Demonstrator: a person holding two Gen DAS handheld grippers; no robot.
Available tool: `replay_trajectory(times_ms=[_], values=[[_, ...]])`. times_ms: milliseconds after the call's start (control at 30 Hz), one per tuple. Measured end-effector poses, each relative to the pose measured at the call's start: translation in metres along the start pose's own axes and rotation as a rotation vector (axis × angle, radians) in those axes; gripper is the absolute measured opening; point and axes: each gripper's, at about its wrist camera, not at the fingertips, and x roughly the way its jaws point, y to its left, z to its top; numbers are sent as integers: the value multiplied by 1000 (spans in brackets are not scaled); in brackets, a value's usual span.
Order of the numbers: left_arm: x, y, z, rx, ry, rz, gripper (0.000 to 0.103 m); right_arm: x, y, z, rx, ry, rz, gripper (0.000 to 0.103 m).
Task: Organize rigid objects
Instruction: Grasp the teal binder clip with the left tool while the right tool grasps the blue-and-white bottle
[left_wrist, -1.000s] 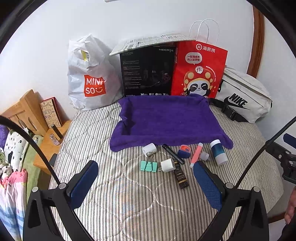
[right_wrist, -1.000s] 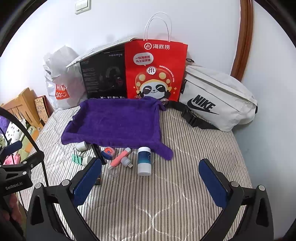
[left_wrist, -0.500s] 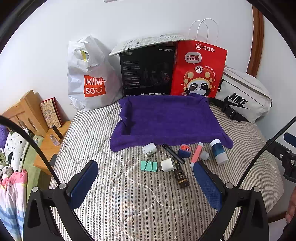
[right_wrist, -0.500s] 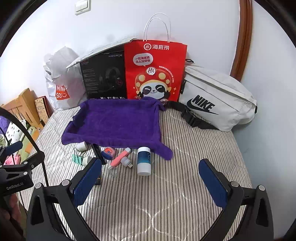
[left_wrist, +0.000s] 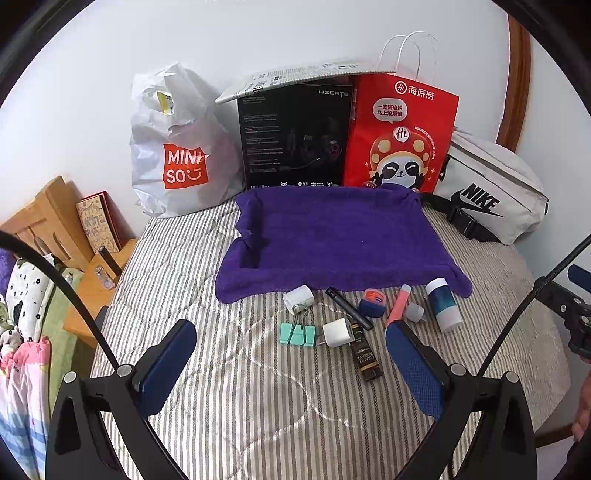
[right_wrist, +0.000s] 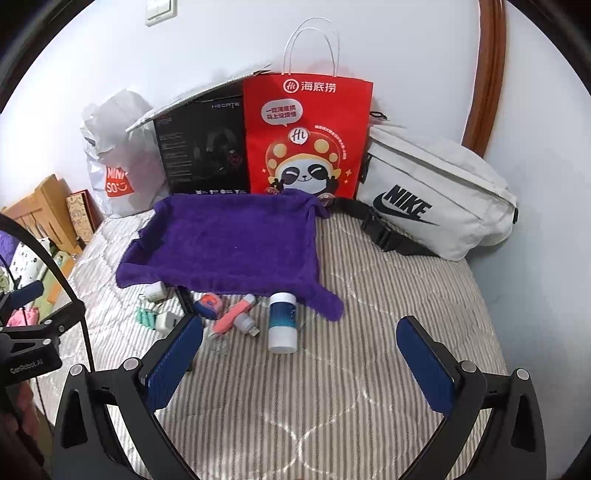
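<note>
A purple towel (left_wrist: 340, 236) lies on the striped bed, also in the right wrist view (right_wrist: 229, 240). Small objects lie along its near edge: a white cap (left_wrist: 298, 295), a green binder clip (left_wrist: 296, 333), a white charger (left_wrist: 338, 333), a black pen (left_wrist: 349, 308), a dark box (left_wrist: 365, 354), a blue-orange case (left_wrist: 373, 302), a pink tube (left_wrist: 398, 306) and a blue-white bottle (left_wrist: 441, 302), which also shows in the right wrist view (right_wrist: 282, 321). My left gripper (left_wrist: 291, 365) is open and empty just short of them. My right gripper (right_wrist: 299, 365) is open and empty before the bottle.
Against the wall stand a white Miniso bag (left_wrist: 177, 147), a black box (left_wrist: 295, 136), a red paper bag (left_wrist: 399, 136) and a white Nike bag (left_wrist: 491, 195). A wooden bedside shelf (left_wrist: 55, 221) is to the left of the bed.
</note>
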Motion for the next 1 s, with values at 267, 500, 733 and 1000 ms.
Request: replay_trajectory(times_ms=[267, 500, 733, 1000], values=[[46, 5, -8, 2, 46, 15, 103, 28, -8, -3, 20, 31, 14, 103], [93, 14, -24, 13, 98, -4, 103, 53, -11, -10, 23, 82, 20, 103], [131, 16, -41, 32, 153, -33, 101, 74, -14, -19, 28, 136, 16, 103], [152, 17, -43, 44, 126, -66, 93, 94, -13, -27, 14, 188, -5, 103]])
